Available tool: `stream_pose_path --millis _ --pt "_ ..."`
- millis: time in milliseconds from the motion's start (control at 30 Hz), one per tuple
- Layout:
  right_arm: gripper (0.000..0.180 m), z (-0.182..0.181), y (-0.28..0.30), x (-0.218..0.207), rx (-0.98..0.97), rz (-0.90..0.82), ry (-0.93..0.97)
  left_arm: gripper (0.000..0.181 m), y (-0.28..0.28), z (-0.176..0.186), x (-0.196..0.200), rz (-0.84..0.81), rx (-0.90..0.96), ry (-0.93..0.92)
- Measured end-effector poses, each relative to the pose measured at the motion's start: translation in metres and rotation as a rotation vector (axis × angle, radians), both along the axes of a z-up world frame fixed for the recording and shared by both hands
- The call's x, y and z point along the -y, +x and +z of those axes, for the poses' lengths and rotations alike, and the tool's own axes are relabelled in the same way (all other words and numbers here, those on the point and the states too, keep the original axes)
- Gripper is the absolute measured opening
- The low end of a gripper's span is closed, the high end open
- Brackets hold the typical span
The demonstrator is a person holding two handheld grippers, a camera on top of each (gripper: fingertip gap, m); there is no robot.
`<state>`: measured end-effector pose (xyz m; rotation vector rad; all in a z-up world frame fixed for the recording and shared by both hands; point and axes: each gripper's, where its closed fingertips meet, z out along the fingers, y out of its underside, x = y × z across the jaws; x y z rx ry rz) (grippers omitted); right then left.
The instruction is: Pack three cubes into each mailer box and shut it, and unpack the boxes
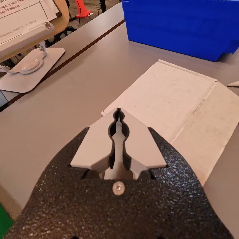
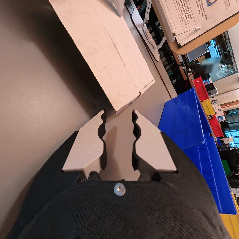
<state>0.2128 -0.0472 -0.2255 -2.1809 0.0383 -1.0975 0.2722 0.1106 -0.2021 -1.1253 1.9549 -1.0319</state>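
The white mailer box [image 2: 106, 56] lies shut on the bench [image 2: 32, 90], its corner just ahead of the right gripper [image 2: 119, 113] (jaws parted, empty); the left gripper [image 1: 118, 109], jaws pressed together on nothing, meets its near corner.

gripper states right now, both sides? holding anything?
Left gripper: jaws closed, tips at the white mailer box's near corner; whether they pinch it cannot be told.
Right gripper: jaws open, empty, just short of the box corner.
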Motion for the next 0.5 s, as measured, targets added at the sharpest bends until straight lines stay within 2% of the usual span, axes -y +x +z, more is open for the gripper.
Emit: stream_pose_path --millis 300,433,500 --pt "0.041 0.006 -0.007 0.000 0.034 0.053 0.023 0.000 0.007 0.013 -0.005 -0.036 0.058 -0.127" --pt "0.043 0.004 -0.005 -0.001 0.053 0.059 0.029 0.000 0.010 0.001 -0.003 -0.051 -0.015 -0.161" --pt "0.039 0.001 0.002 0.004 0.088 0.022 0.008 0.000 0.012 0.000 -0.003 -0.041 0.011 -0.149"
